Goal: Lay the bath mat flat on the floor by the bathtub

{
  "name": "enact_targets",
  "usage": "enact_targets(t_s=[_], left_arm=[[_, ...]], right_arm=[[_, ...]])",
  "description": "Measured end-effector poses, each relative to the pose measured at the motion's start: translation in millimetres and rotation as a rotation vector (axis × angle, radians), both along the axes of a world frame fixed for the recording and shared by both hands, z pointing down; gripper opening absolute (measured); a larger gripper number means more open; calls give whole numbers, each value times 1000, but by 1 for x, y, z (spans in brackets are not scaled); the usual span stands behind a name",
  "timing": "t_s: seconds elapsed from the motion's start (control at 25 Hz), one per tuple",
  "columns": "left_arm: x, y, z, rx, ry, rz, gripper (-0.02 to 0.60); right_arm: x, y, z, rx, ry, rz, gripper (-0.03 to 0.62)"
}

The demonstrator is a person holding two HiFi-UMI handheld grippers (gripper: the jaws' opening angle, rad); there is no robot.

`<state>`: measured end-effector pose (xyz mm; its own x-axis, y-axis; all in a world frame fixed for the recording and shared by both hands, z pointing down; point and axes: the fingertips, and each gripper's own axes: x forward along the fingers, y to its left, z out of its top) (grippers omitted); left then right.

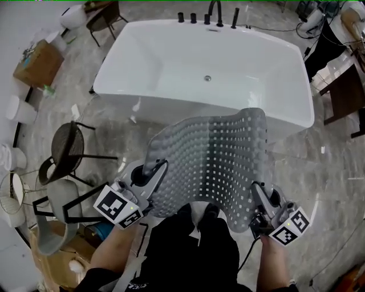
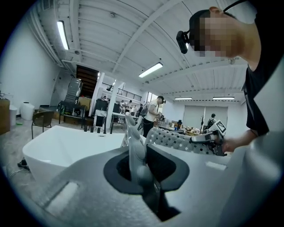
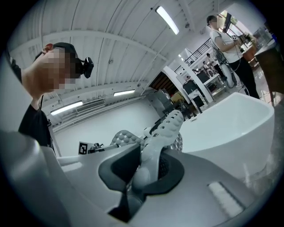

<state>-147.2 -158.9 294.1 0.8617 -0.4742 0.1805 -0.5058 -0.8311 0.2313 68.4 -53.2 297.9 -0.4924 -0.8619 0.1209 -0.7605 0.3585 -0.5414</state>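
The grey perforated bath mat (image 1: pixel 217 159) hangs in the air between my two grippers, its far edge curling up just in front of the white bathtub (image 1: pixel 171 108). My left gripper (image 1: pixel 153 171) is shut on the mat's near left corner, and the pinched mat edge (image 2: pixel 132 142) stands up between its jaws. My right gripper (image 1: pixel 258 197) is shut on the near right corner, where the mat (image 3: pixel 171 126) rises from its jaws in the right gripper view. The person's legs stand under the mat's near edge.
A black mesh chair (image 1: pixel 68 145) and a grey chair (image 1: pixel 60 211) stand to the left. Black taps (image 1: pixel 214 17) line the tub's far rim. A cardboard box (image 1: pixel 37 63) sits far left, dark wooden furniture (image 1: pixel 345 91) at the right. Marbled floor lies between the tub and me.
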Motion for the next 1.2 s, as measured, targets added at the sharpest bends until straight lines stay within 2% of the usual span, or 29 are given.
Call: enact_targets(t_s=[0.16,0.56,0.76,0.88,1.2], left_arm=[[6,-15,73,-18,-3,-28,34],[20,-54,274,-60,-50,-28,34],[20,-74,351,-49,-72,-23,34],[33,-86,401,-43,-91,-14,34],[41,-95,521,-92,-147,-5,32]], right_arm=[[15,-7,79,-30,0,12,34],[56,-38,279,-98,40,42,32],[66,-46,359,-115,64,53,32],[83,-55,412,-124,69,64,31],[102,-57,530,-198,57,57,29]])
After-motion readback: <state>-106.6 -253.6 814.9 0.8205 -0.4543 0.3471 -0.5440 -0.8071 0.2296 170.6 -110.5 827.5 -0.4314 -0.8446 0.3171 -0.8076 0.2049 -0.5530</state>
